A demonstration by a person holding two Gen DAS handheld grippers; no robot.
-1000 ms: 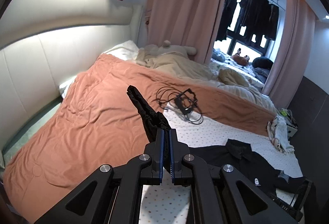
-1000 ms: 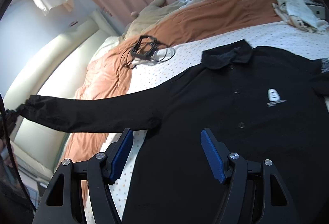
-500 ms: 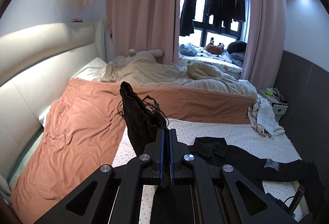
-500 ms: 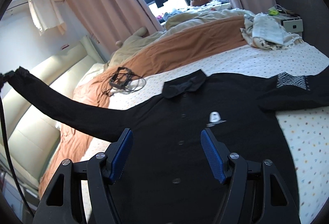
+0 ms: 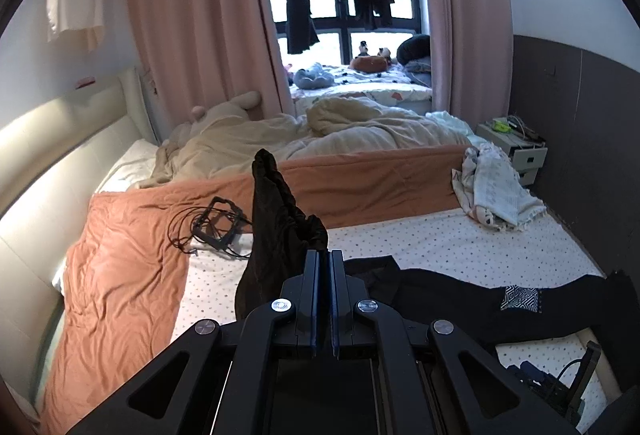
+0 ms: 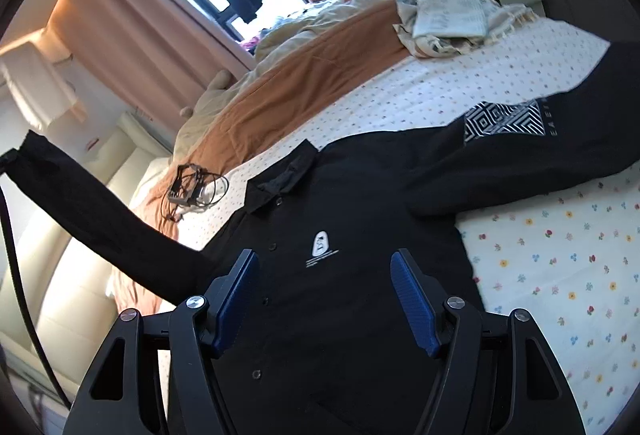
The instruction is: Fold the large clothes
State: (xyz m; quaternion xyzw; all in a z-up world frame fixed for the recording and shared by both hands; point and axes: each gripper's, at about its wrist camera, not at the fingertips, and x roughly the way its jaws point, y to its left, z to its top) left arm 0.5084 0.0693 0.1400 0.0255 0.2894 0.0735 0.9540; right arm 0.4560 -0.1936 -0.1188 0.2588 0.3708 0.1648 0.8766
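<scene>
A black long-sleeved polo shirt (image 6: 320,219) lies face up on the dotted white sheet (image 6: 560,267). It has a small white chest logo and a patterned patch on its right-hand sleeve (image 6: 504,119). My left gripper (image 5: 323,259) is shut on the cuff end of the other sleeve (image 5: 276,211) and holds it up in the air. In the right wrist view that sleeve (image 6: 92,207) stretches up to the far left. My right gripper (image 6: 324,275) is open and empty, above the shirt's chest.
An orange blanket (image 5: 120,275) covers the left and far side of the bed. A black frame with cables (image 5: 216,223) lies on it near the shirt. A white cloth heap (image 5: 492,187) sits at the far right corner by a nightstand (image 5: 516,143). Beige duvet behind.
My left gripper has lifted the sleeve higher and swung toward the shirt's middle. My right gripper has moved up over the chest and tilted; it stays open.
</scene>
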